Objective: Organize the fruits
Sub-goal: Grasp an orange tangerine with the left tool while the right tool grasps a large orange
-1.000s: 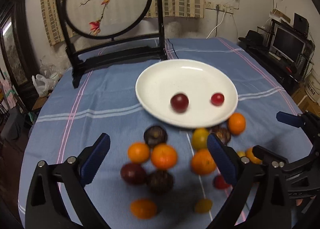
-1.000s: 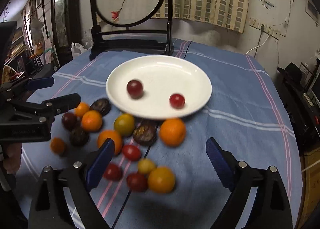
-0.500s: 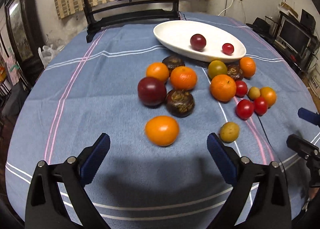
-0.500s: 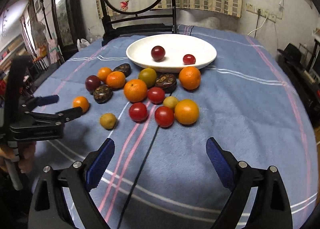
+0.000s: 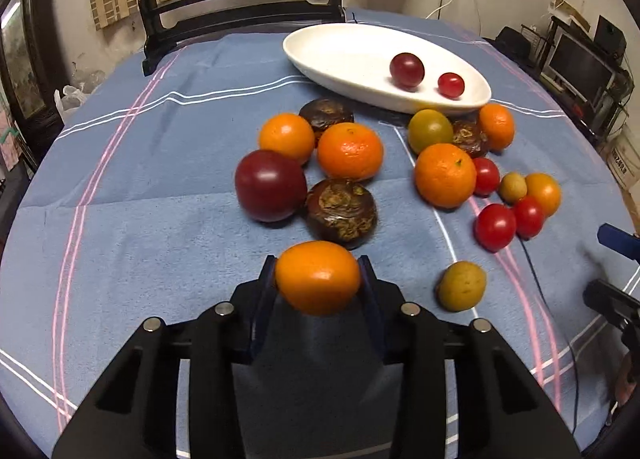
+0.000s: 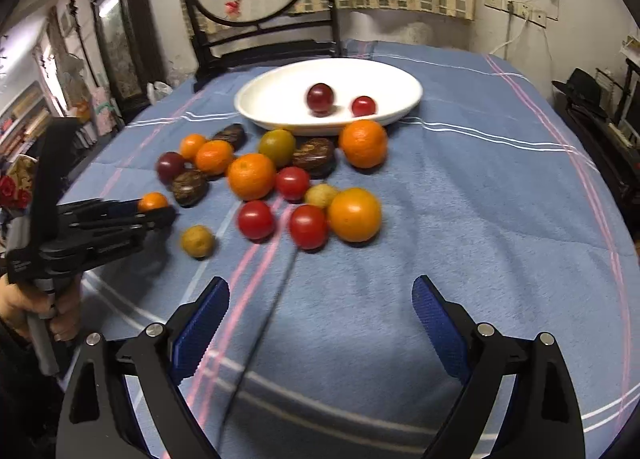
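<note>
A small orange fruit [image 5: 318,279] sits between the blue pads of my left gripper [image 5: 317,263], low over the blue cloth; the jaws are closing and both pads touch it. The right wrist view shows that gripper [image 6: 154,211] at the left with the orange fruit [image 6: 152,201] at its tip. Beyond it lie several loose fruits: oranges, a dark plum [image 5: 270,185], brown mangosteens, red tomatoes. The white plate [image 5: 320,55] behind them holds a plum [image 5: 407,70] and a cherry tomato [image 5: 451,84]. My right gripper [image 6: 320,291] stands open over bare cloth, short of the fruits.
A black wooden stand [image 5: 240,7] with a round embroidered screen stands at the table's far edge. A thin black cable [image 6: 264,323] runs across the cloth under the right gripper. A small yellow-green fruit [image 5: 461,286] lies to the right of the left gripper. Shelves and a monitor [image 5: 580,63] stand beyond the table.
The left gripper has come down and forward, and its jaws have gone from wide open to closed around the orange fruit. The right gripper has drawn back from over the fruits and stays open.
</note>
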Available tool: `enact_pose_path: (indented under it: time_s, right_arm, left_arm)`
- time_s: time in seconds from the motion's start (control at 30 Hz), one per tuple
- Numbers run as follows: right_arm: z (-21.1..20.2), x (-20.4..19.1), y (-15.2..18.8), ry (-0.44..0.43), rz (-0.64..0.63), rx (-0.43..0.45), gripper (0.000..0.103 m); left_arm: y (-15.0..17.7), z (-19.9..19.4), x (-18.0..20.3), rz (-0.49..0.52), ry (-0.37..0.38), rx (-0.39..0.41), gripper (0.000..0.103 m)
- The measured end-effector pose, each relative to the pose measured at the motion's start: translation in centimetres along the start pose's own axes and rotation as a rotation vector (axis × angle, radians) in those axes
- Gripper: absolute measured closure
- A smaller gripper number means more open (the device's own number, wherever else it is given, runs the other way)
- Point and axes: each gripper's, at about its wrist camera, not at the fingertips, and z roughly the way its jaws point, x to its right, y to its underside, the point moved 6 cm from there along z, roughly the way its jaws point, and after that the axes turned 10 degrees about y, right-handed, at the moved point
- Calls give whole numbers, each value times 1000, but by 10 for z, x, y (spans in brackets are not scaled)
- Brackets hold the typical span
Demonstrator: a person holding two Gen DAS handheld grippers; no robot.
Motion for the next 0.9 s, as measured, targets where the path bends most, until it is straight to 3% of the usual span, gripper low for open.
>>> enact_pose_path:
  time_s: [0.17, 0.3, 0.5, 0.6, 0.67, 0.7, 0.73, 0.9]
  right_arm:
    - [27, 20, -5, 98, -5, -78, 12]
    - [45, 25, -6, 141, -42, -133, 28]
    - [61, 18, -22, 136, -93, -134, 33]
    - [66, 10, -32, 116, -106, -131, 45]
    - [70, 6, -38, 111, -111, -127, 47]
    - [72, 4, -40, 104, -110, -123, 51]
    - [73, 1, -43, 84, -108, -116, 63]
    - [68, -2, -45, 74, -94, -107, 64]
  left_arm:
    - [2, -2, 8, 23, 11, 5, 64]
    - [6, -4, 7, 17, 21, 2, 64]
    - [6, -3, 5, 5, 36, -2, 64]
    - [5, -3, 5, 6, 39, -3, 64]
    - [4, -2, 4, 4, 41, -4, 64]
    - [3, -2, 4, 3, 41, -5, 64]
    - [3, -1, 4, 2, 41, -6, 64]
    - [1, -1, 2, -6, 47, -10, 64]
